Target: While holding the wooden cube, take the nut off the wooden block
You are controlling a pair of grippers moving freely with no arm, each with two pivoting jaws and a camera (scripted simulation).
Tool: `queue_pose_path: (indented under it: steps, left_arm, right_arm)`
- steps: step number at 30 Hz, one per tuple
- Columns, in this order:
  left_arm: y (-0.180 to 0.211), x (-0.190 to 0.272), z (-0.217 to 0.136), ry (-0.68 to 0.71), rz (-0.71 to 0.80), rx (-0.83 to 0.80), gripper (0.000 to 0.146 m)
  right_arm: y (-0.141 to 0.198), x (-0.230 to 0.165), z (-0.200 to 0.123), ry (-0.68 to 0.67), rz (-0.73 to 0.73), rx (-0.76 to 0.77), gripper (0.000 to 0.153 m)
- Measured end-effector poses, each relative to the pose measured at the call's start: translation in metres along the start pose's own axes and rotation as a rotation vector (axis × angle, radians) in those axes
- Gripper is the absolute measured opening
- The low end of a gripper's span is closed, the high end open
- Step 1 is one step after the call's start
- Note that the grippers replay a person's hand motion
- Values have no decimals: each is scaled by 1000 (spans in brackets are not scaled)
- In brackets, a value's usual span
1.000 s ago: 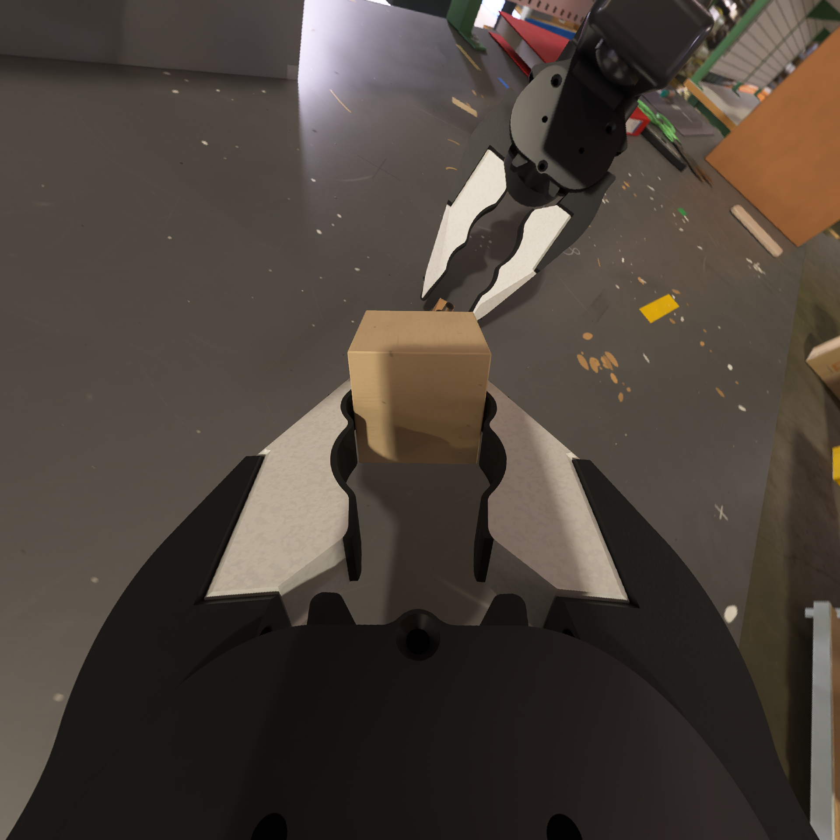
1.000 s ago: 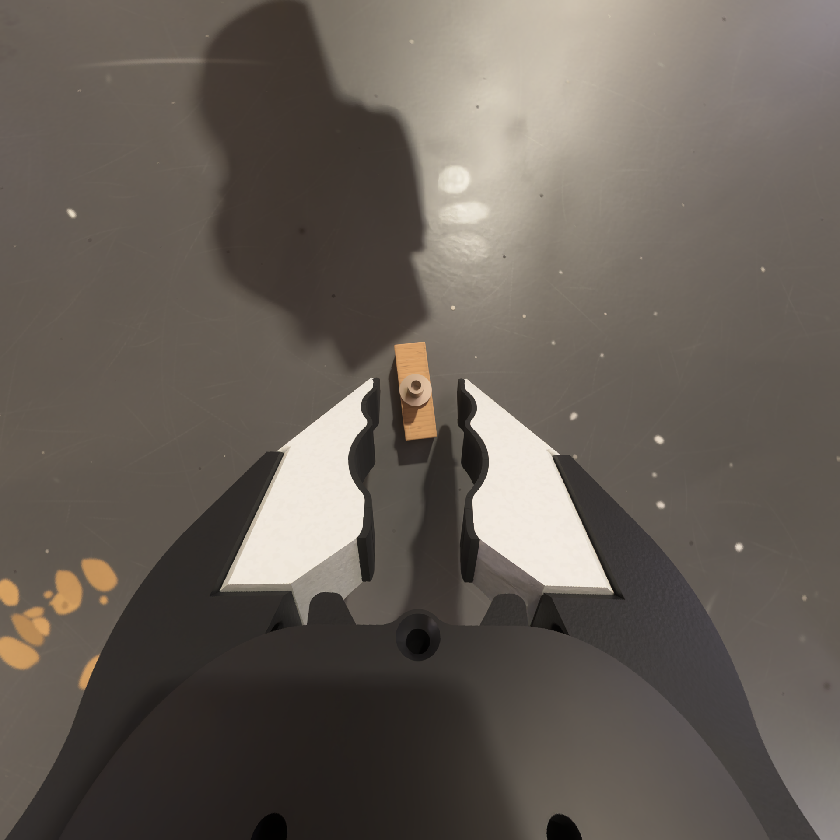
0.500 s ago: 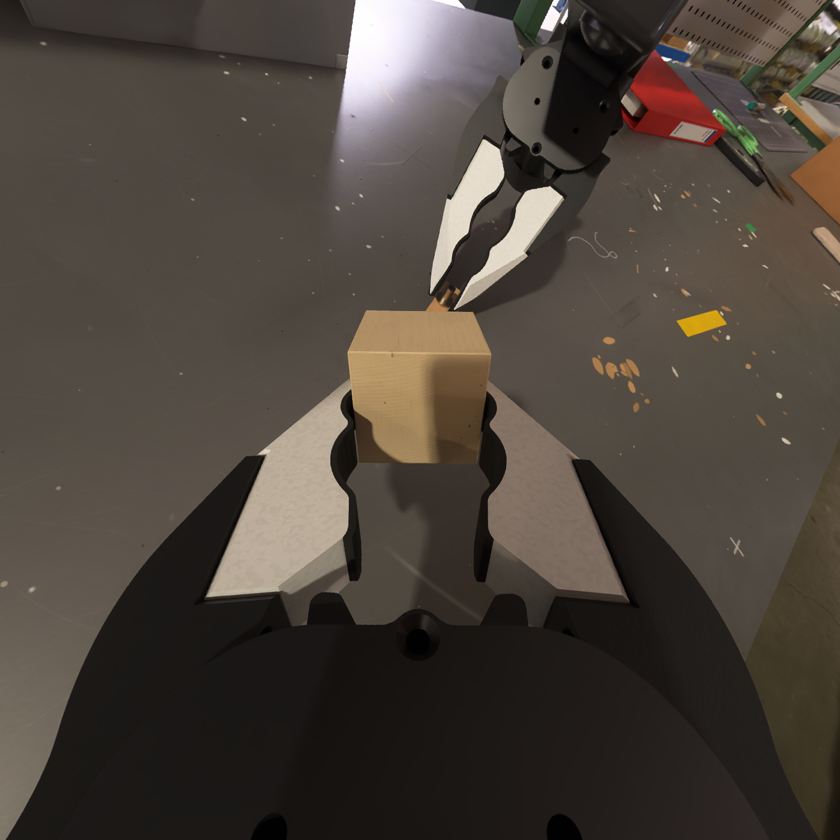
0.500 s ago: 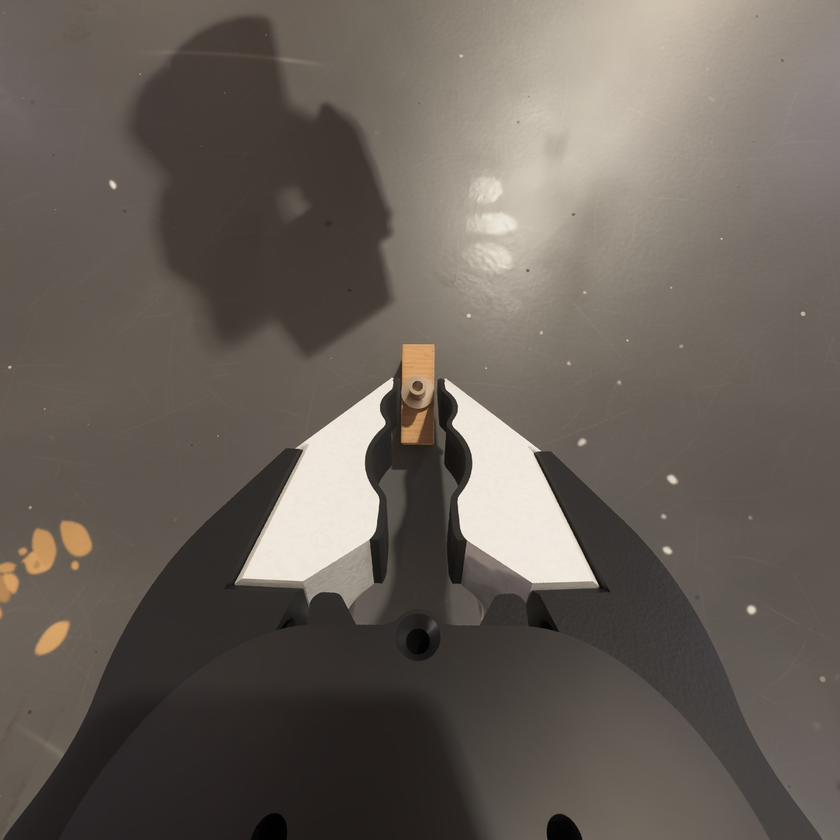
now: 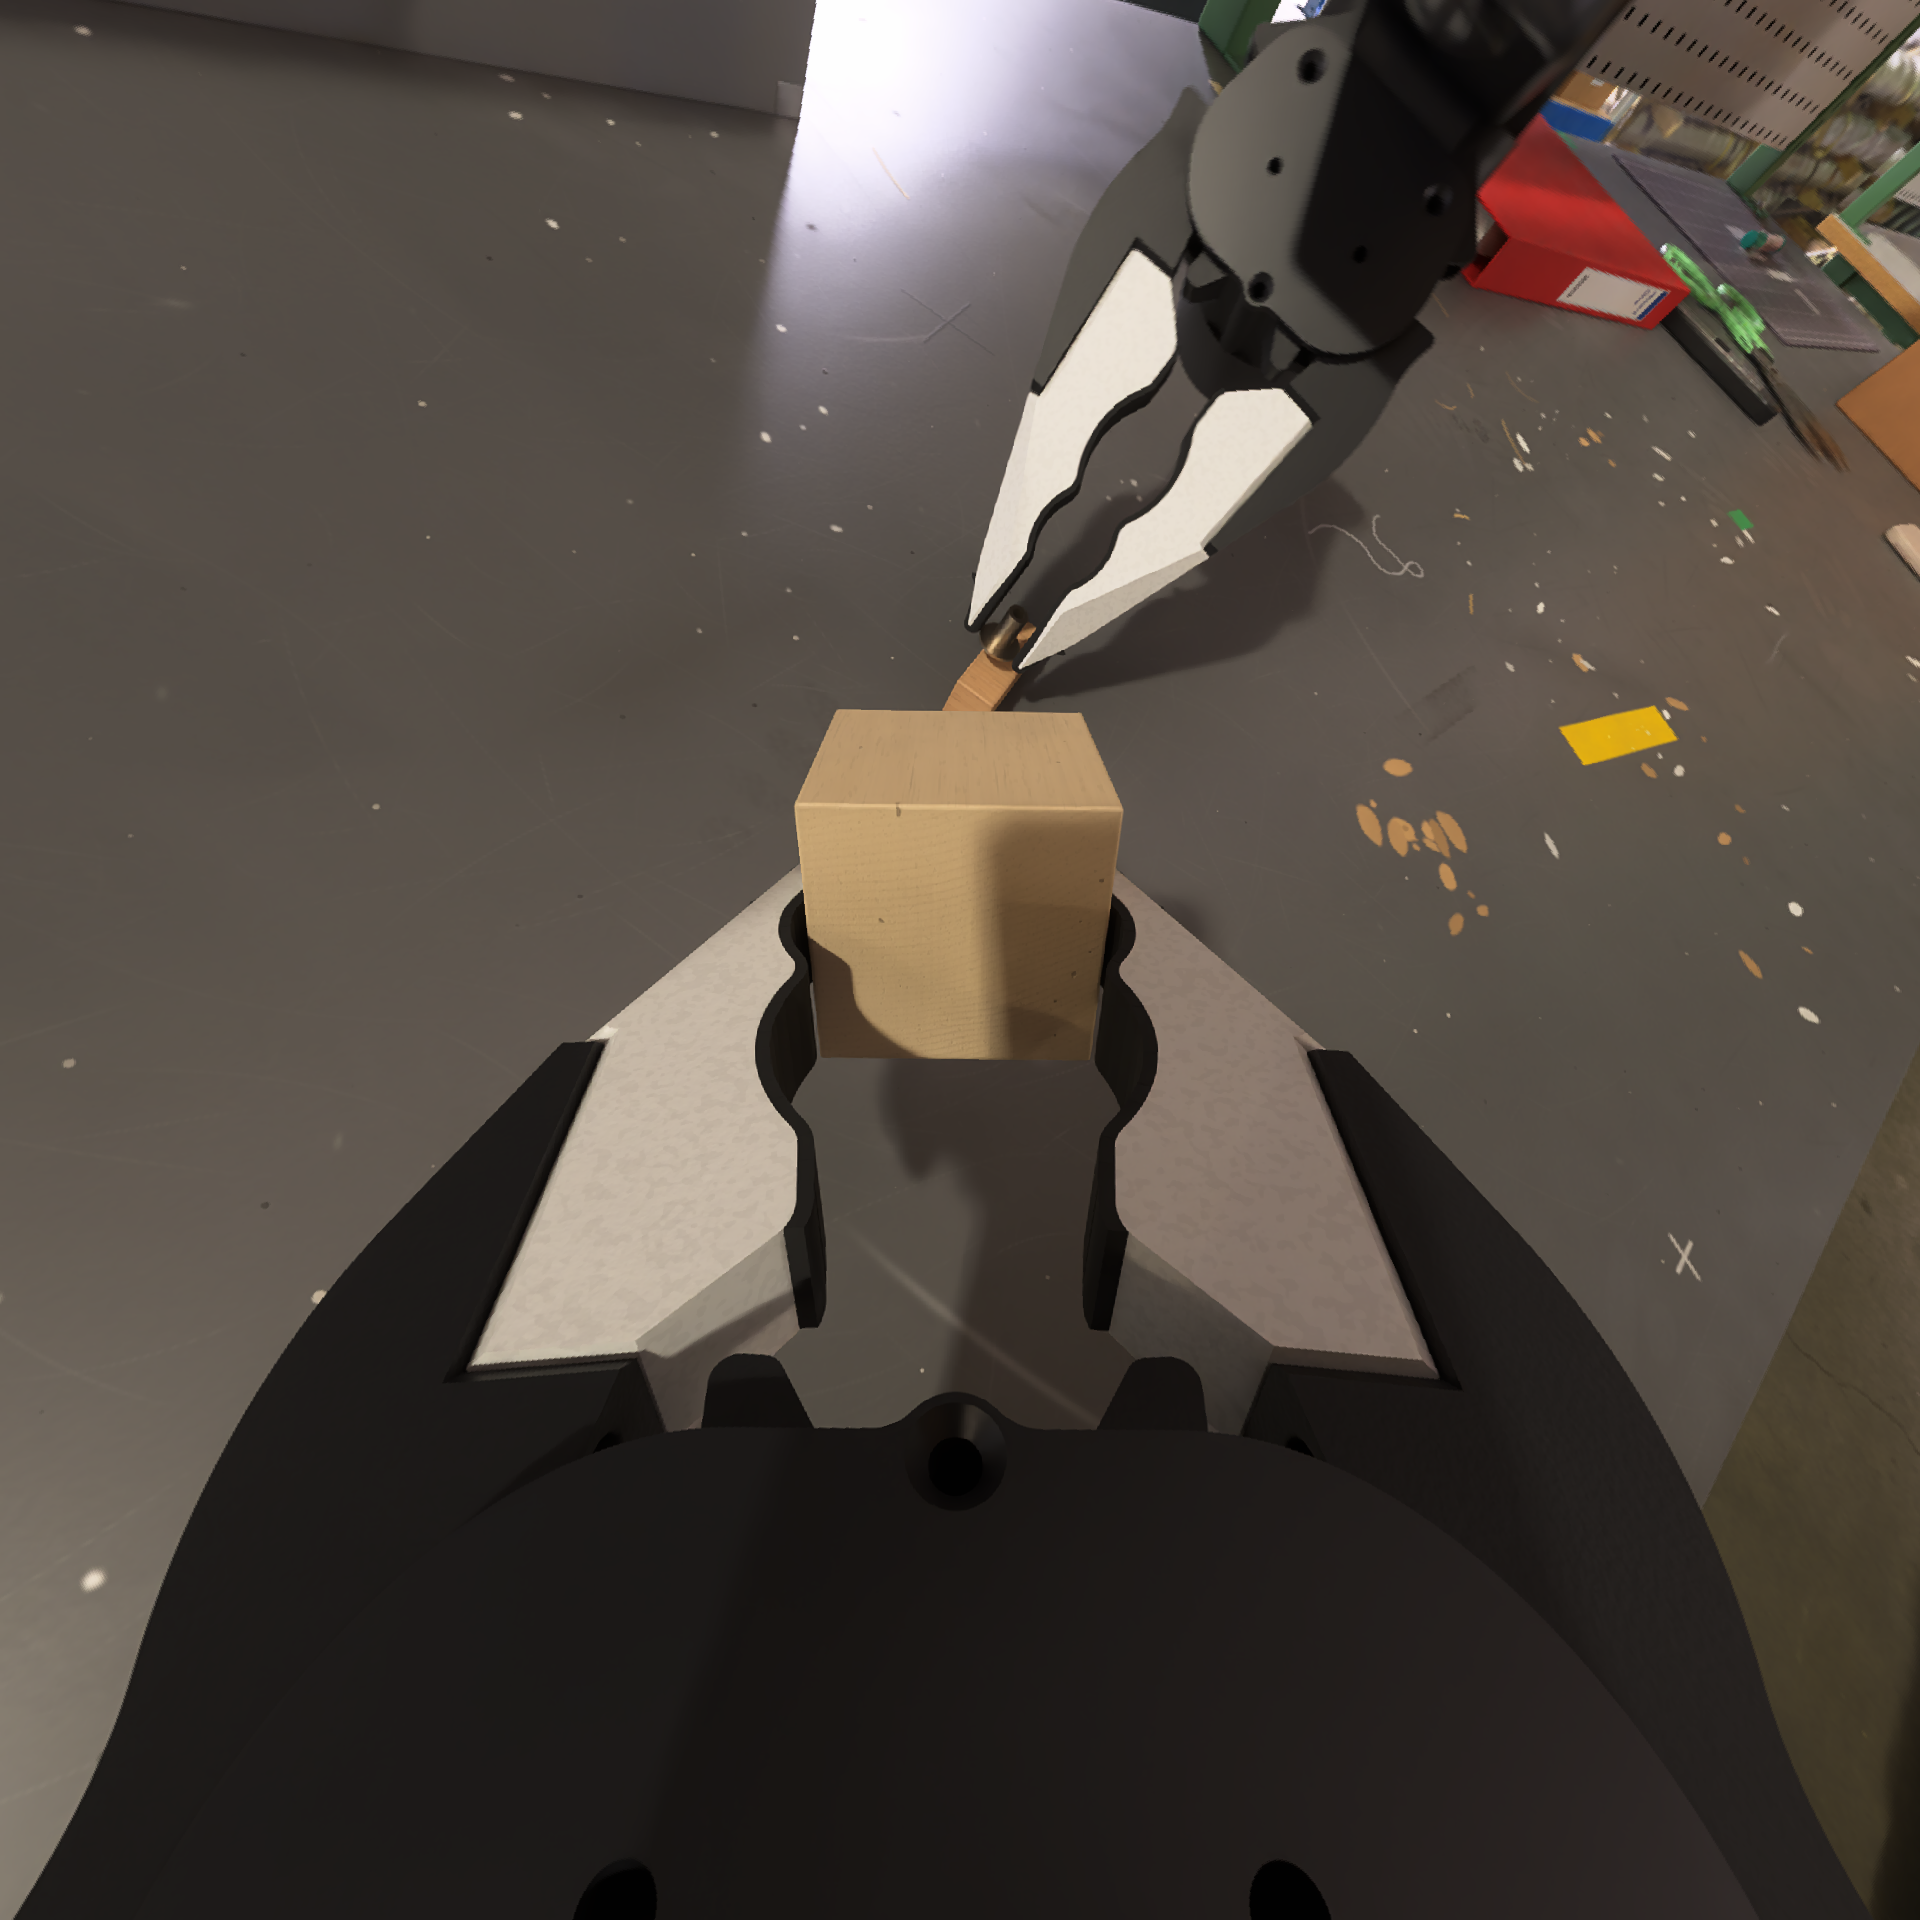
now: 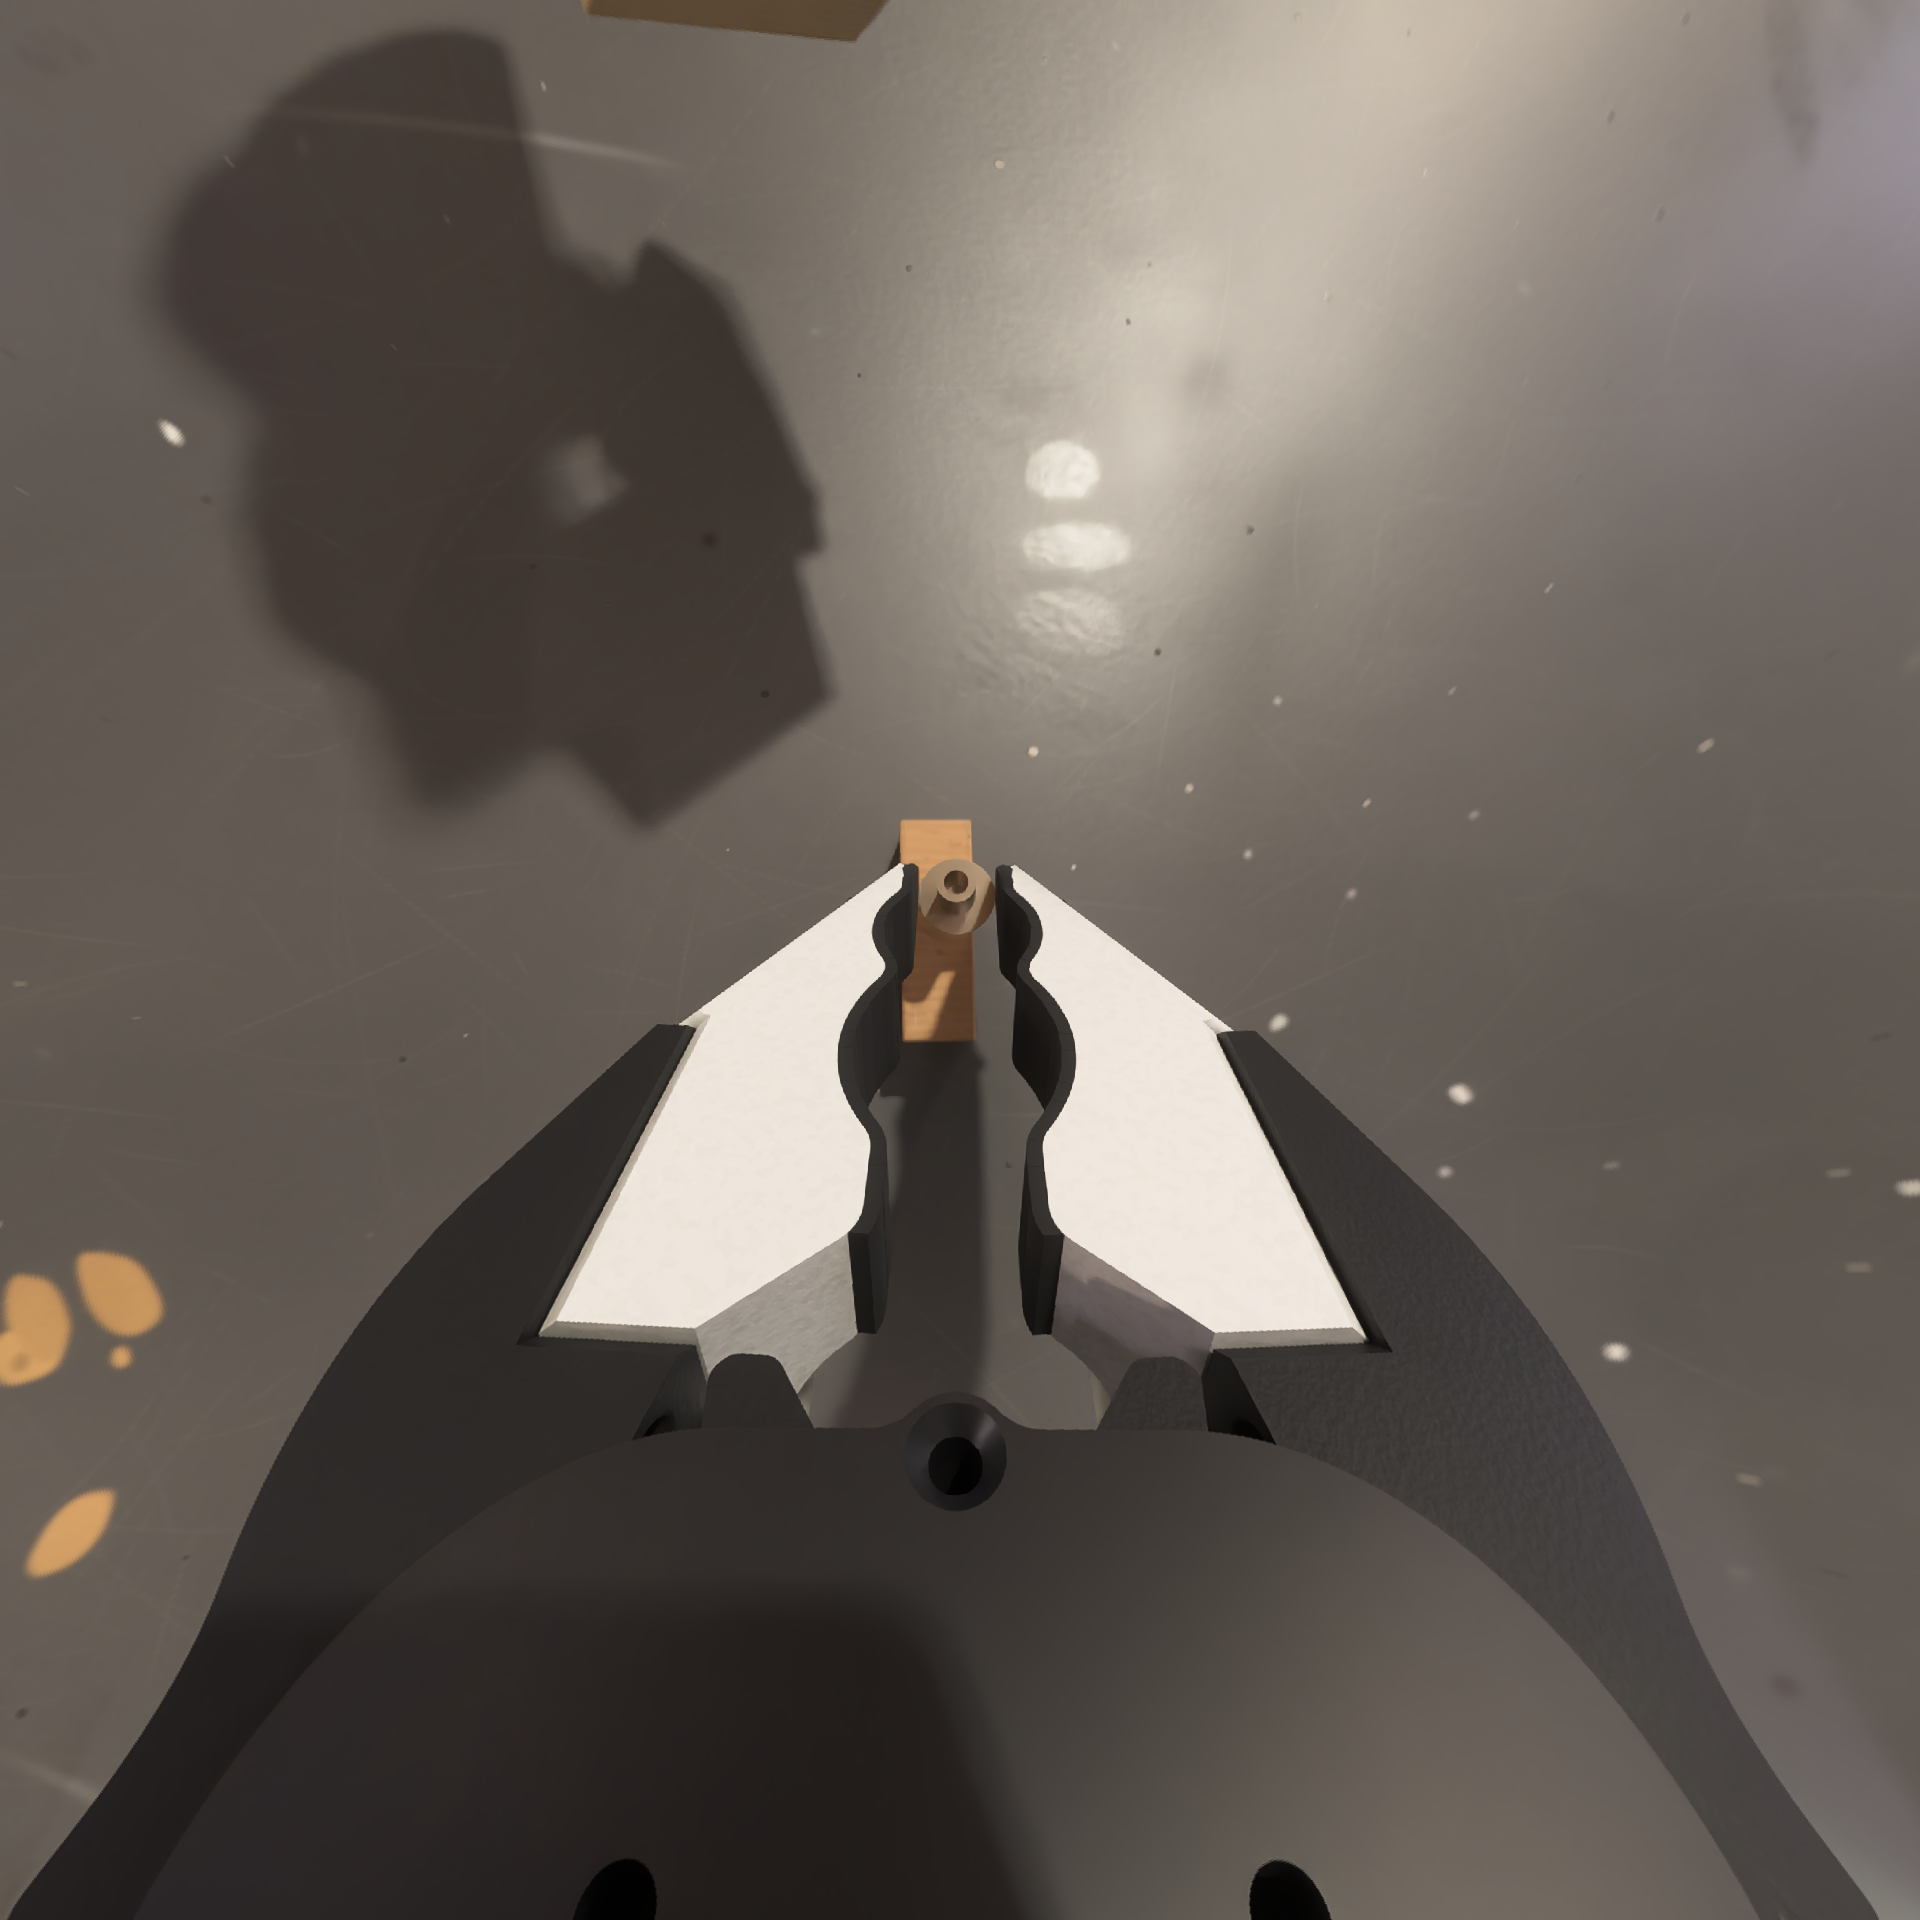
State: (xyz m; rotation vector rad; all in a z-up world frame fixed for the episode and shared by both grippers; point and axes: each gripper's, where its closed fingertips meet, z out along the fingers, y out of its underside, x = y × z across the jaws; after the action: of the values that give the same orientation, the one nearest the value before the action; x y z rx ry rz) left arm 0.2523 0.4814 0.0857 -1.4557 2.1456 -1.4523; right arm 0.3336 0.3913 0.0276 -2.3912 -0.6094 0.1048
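My left gripper (image 5: 957, 902) is shut on the light wooden cube (image 5: 956, 883) and holds it above the grey floor (image 5: 416, 623). Beyond the cube, my right gripper (image 5: 1006, 636) points down with its tips pinching the small metal nut (image 5: 1006, 630) over the narrow orange wooden block (image 5: 982, 686). In the right wrist view the right gripper (image 6: 951, 885) has its tips against both sides of the nut (image 6: 954, 891), with the block (image 6: 938, 1003) under it. I cannot tell whether nut and block still touch. The cube's edge (image 6: 727, 16) shows at the top.
A red box (image 5: 1558, 239), a green tool (image 5: 1714, 301) and a brown board (image 5: 1886, 405) lie at the far right. A yellow patch (image 5: 1616, 732) and orange flecks (image 5: 1413, 831) mark the floor right of the cube.
My right gripper has closed from open around the nut and now pinches it. The left gripper still holds the cube, which now shows at the top of the right wrist view.
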Motion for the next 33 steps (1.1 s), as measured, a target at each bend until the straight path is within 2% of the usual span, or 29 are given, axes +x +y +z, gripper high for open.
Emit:
queue_pose_path:
  steps: [5,13,19,33]
  left_arm:
    - [4,-1,-1,-3,-11,13,52]
    - [12,-3,-6,-3,-35,52,52]
    - [18,-6,-12,-14,-53,78,52]
    - [27,-8,-20,-2,-59,92,52]
  right_arm:
    - [-12,1,2,138,-212,-163,15]
    - [-10,-1,6,154,-346,-362,15]
    - [-11,-3,9,172,-460,-453,15]
    - [-9,2,10,216,-560,-603,15]
